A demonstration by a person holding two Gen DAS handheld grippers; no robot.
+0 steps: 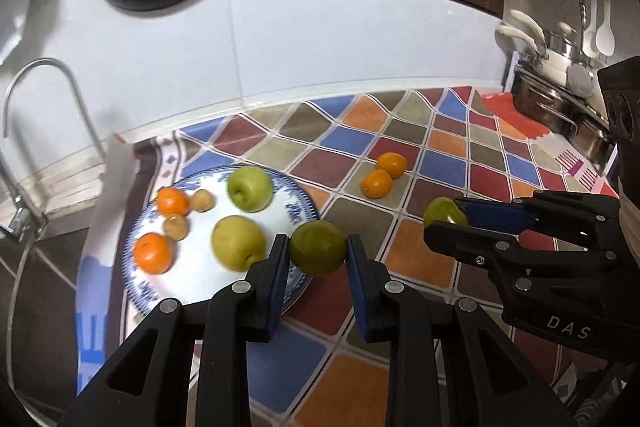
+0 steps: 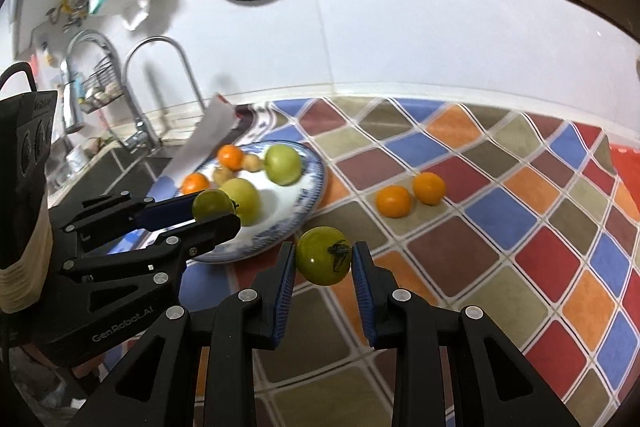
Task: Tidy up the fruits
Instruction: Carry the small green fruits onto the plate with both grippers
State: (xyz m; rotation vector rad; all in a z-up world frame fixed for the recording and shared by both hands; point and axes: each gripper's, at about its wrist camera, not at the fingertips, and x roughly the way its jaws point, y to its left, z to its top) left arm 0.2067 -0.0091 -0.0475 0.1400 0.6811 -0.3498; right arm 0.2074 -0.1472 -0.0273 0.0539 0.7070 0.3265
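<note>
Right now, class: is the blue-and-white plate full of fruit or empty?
Partly filled. The plate holds two green apples, two oranges and two small brown fruits; white surface shows between them.

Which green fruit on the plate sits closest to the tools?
The yellowish-green apple at the near side of the plate, right beside the left tool; the brighter green apple lies toward the far rim.
</note>
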